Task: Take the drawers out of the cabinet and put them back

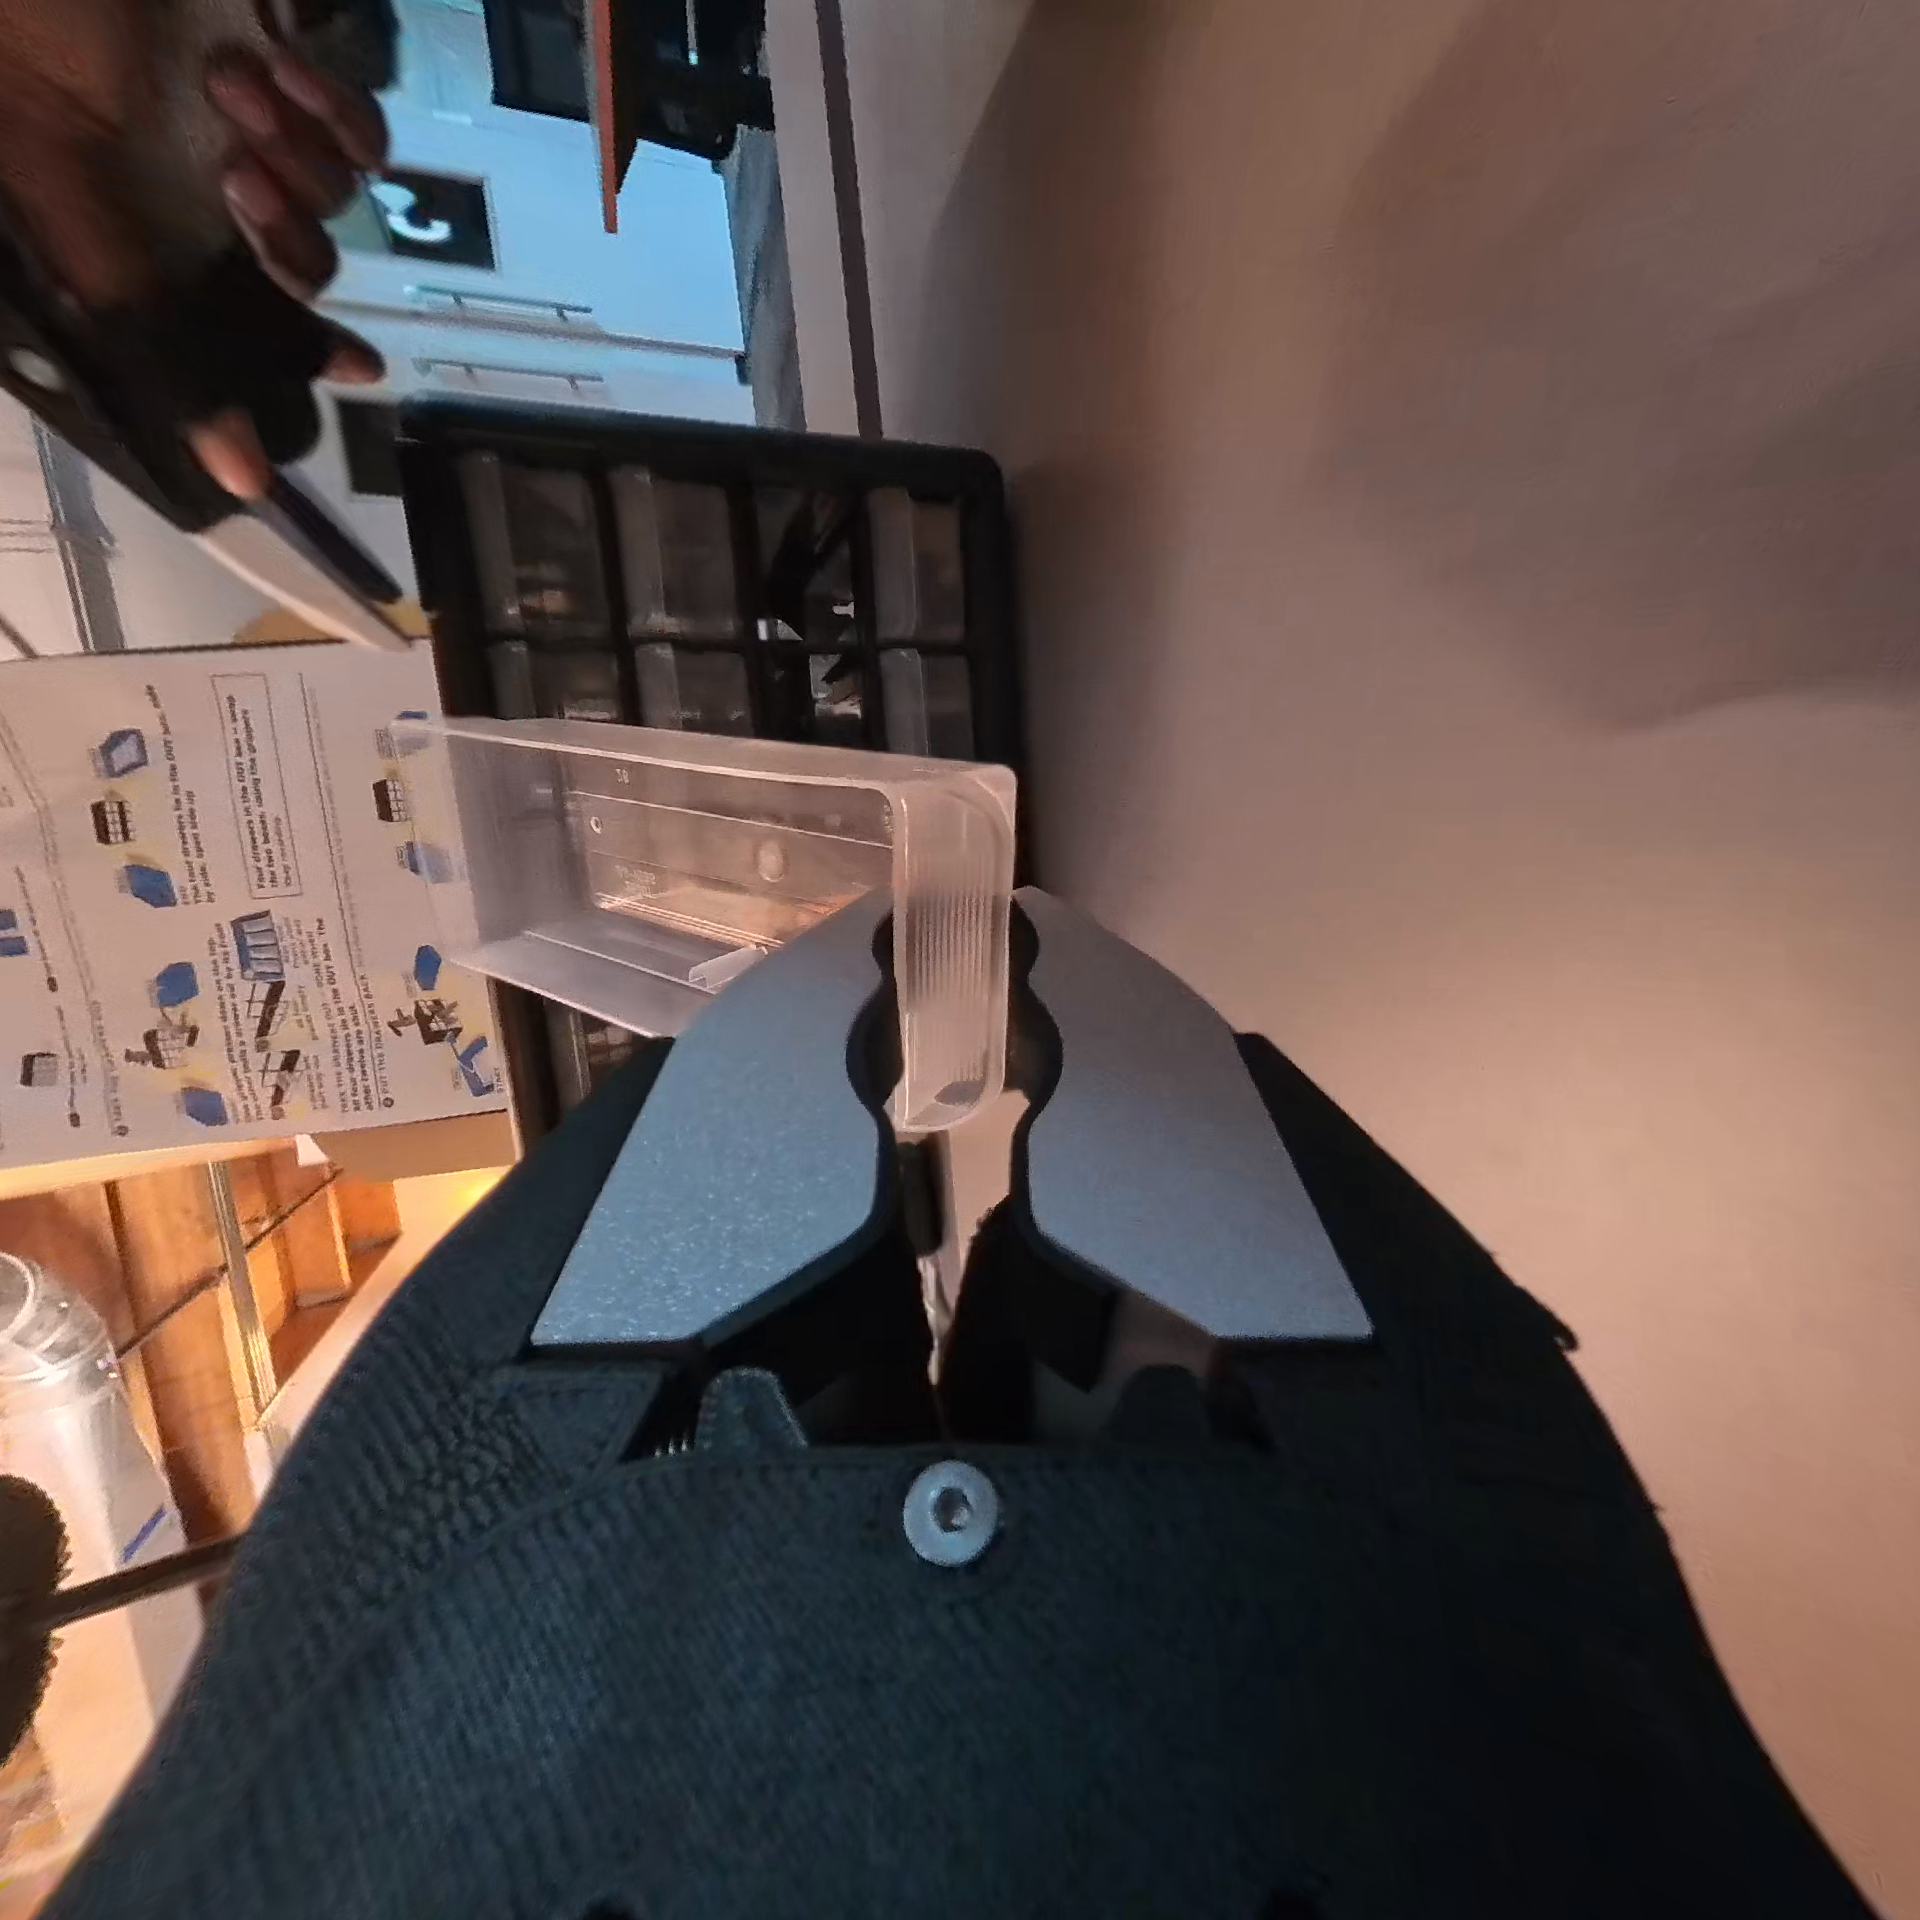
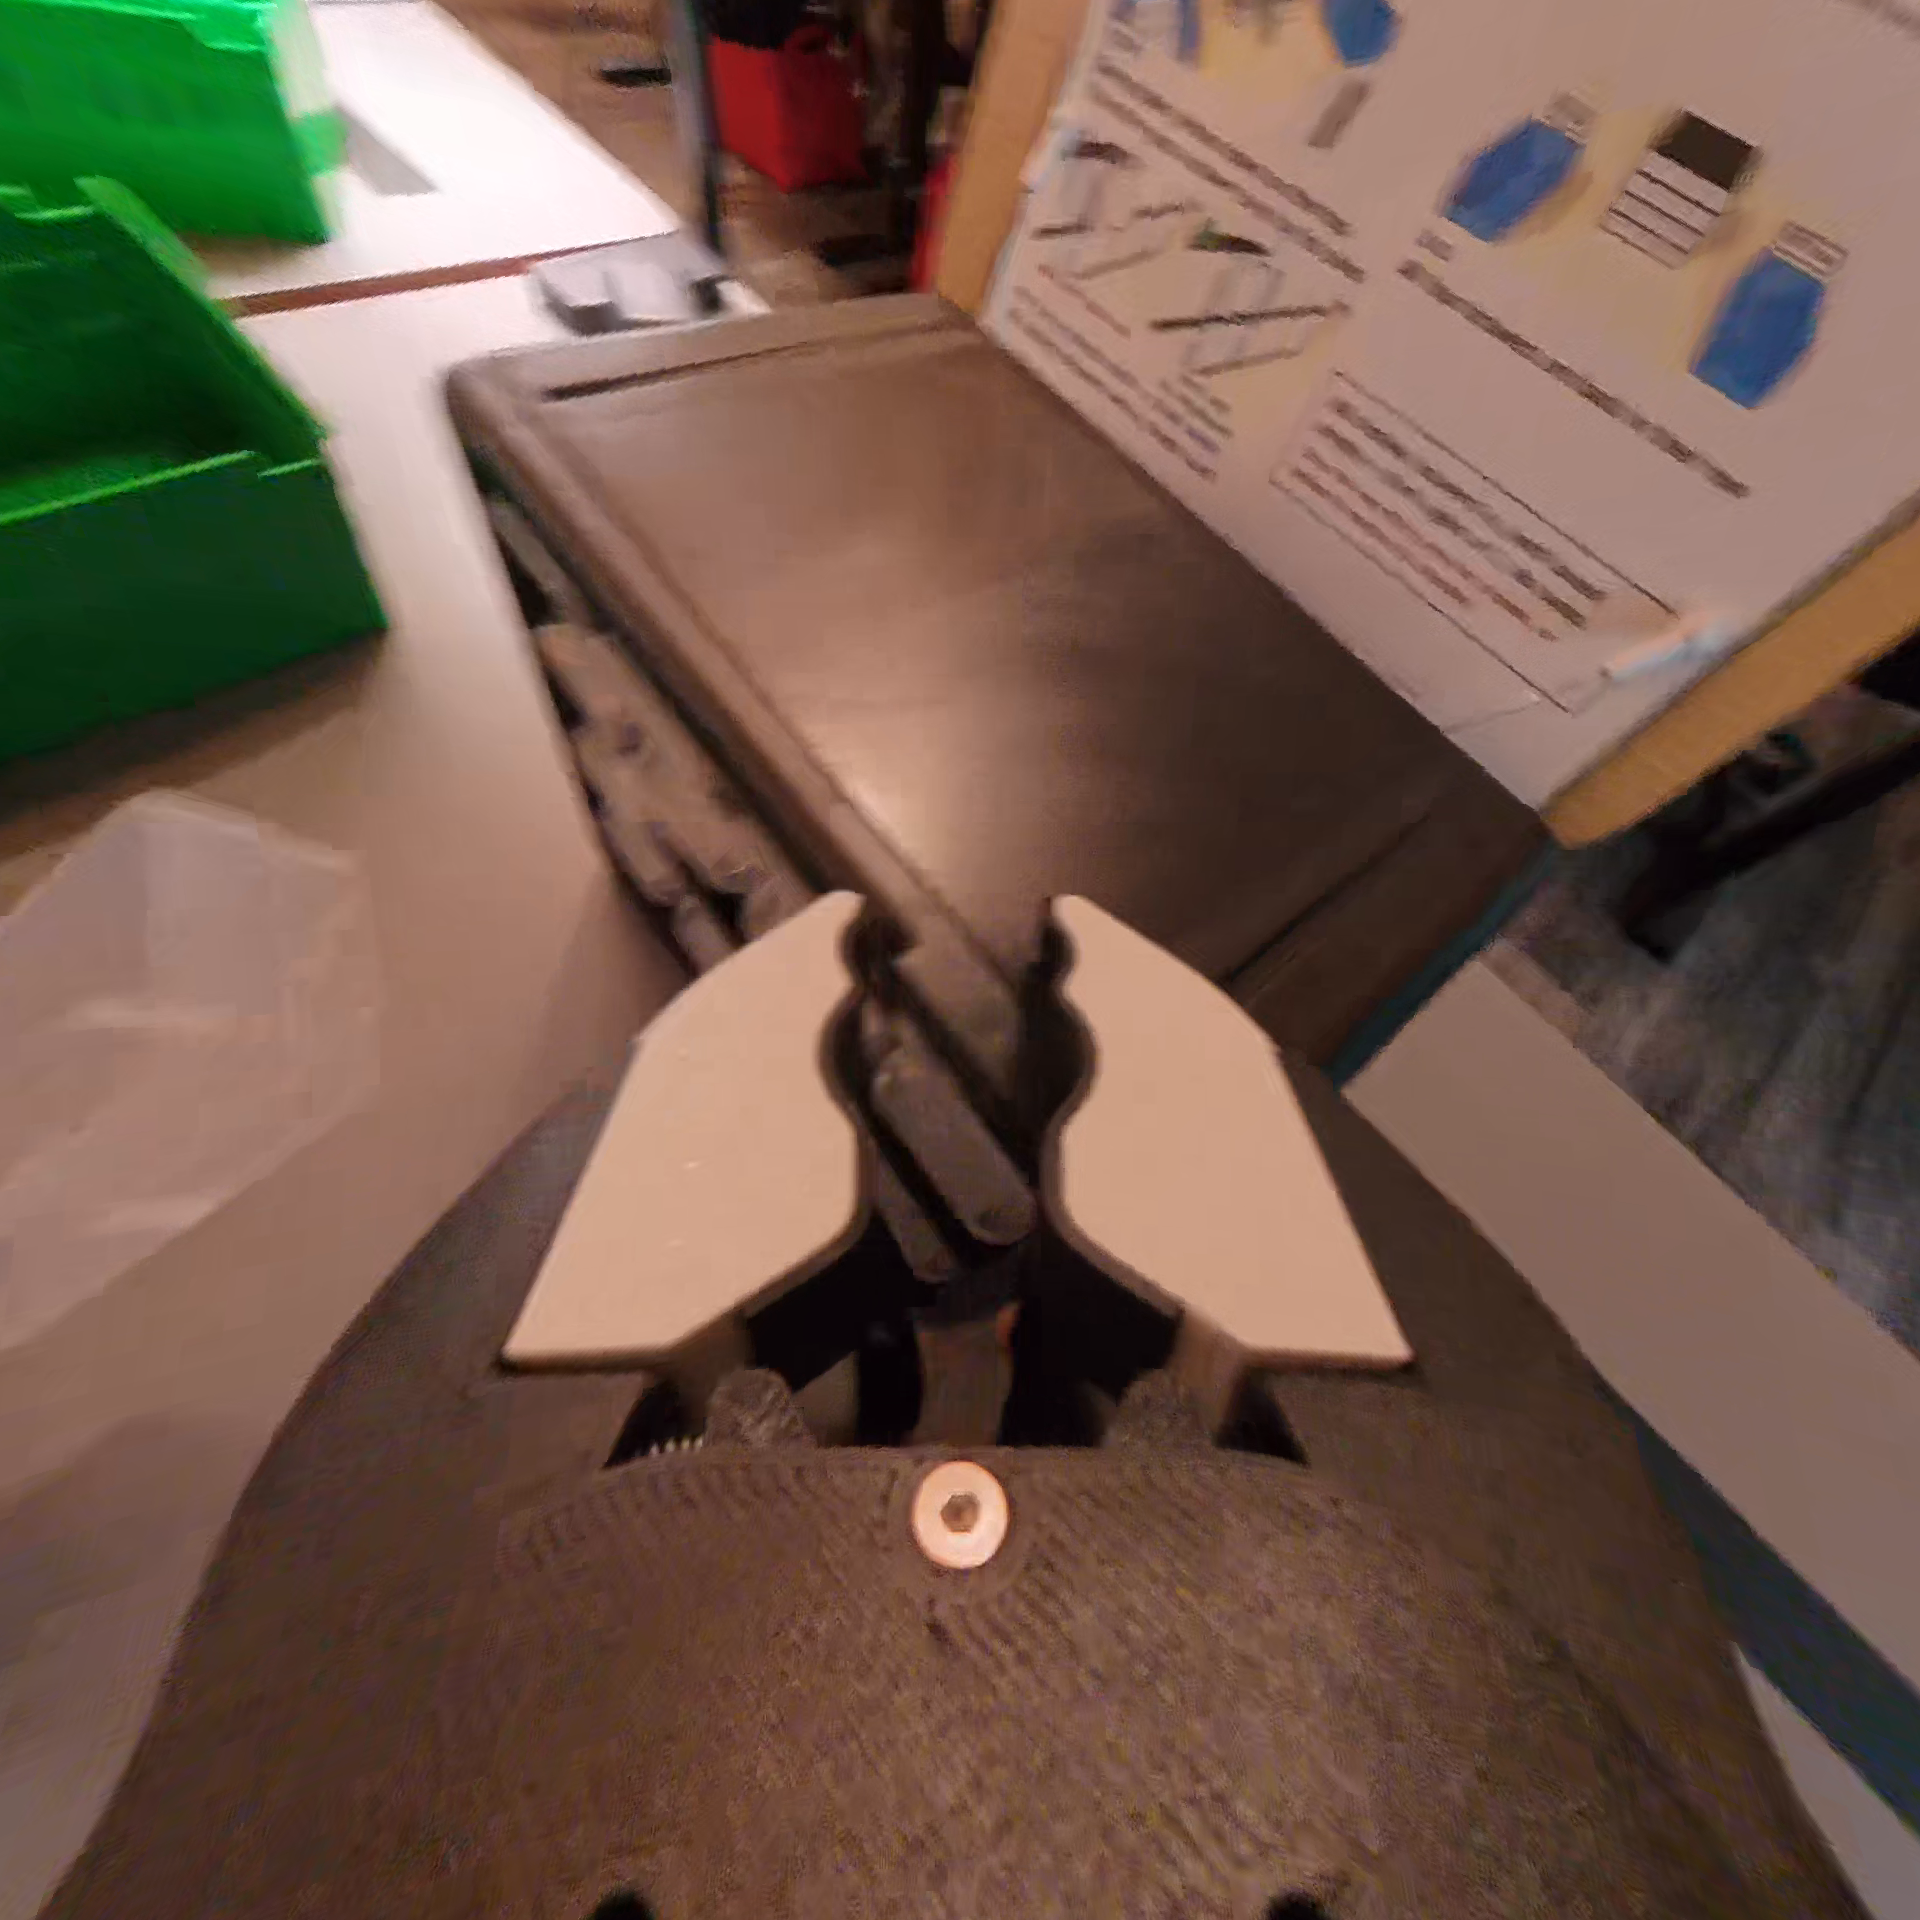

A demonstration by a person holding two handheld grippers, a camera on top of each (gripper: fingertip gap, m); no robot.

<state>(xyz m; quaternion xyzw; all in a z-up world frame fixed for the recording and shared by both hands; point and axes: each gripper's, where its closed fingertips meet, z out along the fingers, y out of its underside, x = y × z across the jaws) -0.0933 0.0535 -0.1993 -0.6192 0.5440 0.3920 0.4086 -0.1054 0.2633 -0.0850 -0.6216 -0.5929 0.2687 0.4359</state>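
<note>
My left gripper is shut on the ribbed front handle of a clear plastic drawer and holds it out in front of the black cabinet. The view is turned on its side. The cabinet front shows a grid of slots with clear drawers in several of them. My right gripper sits over the cabinet's top, its jaws narrowly apart on either side of the top front rim near a corner. Blur hides whether they pinch it. In the left wrist view it shows in a gloved hand.
The cabinet stands on a beige table. A white instruction board leans behind the cabinet. Green bins stand at the far left. A blurred translucent shape, perhaps the held drawer, is in front of the cabinet.
</note>
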